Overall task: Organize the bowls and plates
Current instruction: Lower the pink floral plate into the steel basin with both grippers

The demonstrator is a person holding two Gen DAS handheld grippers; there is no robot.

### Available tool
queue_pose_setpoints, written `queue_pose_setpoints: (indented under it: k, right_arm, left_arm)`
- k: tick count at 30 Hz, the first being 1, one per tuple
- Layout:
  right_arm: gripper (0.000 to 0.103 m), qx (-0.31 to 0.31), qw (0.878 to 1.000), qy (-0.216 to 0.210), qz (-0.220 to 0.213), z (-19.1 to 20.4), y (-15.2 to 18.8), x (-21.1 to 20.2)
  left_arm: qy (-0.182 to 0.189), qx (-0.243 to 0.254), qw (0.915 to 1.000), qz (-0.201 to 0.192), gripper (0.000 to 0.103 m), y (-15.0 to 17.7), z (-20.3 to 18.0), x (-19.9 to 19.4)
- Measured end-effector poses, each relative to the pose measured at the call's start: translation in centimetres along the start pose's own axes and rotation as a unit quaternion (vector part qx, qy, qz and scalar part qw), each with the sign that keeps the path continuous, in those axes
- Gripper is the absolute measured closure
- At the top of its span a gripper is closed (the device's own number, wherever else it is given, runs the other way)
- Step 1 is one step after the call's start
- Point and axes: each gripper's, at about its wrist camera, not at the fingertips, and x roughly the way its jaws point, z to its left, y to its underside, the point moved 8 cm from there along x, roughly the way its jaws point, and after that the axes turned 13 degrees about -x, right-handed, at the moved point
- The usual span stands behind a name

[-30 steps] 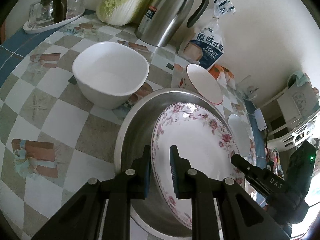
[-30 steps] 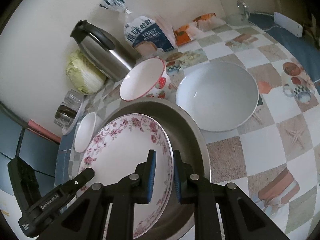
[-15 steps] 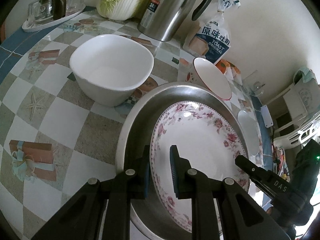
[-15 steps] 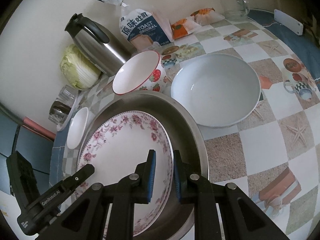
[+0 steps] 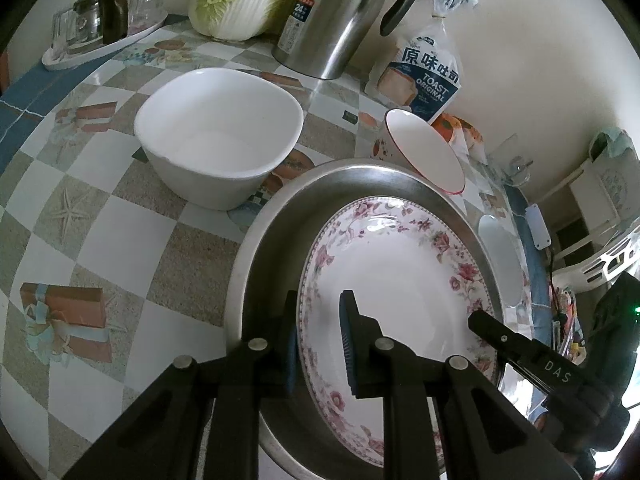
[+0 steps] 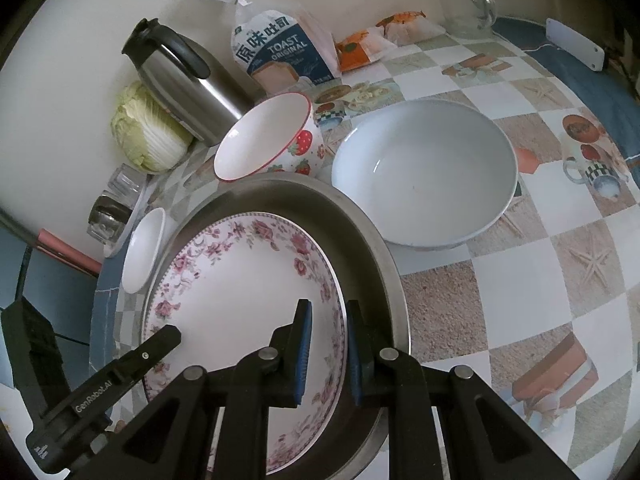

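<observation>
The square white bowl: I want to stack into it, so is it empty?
Empty. The left wrist view looks into the square white bowl and shows only bare white inside.

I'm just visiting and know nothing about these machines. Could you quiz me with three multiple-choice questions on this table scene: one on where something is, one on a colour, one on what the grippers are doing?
1. Where does the floral plate sit?
A. inside the steel basin
B. on the toast bag
C. inside the square white bowl

2. What colour is the strawberry bowl rim?
A. blue
B. red
C. green

3. What do the left gripper and right gripper do?
A. hang apart from everything
B. each straddles the plate's rim
C. hold the kettle

Answers: A, the basin wall rings the plate; B, a thin red edge shows; B, a finger sits either side of the rim.
</observation>
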Motion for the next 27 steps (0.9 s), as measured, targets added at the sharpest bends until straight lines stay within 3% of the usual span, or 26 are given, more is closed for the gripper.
queue_pose_setpoints:
  k: [16,27]
  right_arm:
    - [0.083,-0.075,0.993,0.092,0.016,0.7,0.0,0.6]
    - [0.082,-0.089,0.990,0.109,0.015,1.0,0.0,0.5]
  left_arm:
    - [-0.019,0.019,0.9996,-0.008,0.083,0.1,0.0,0.1]
    - [-0.036,0.034,0.9987,-0.011,0.082,0.2,0.0,0.3]
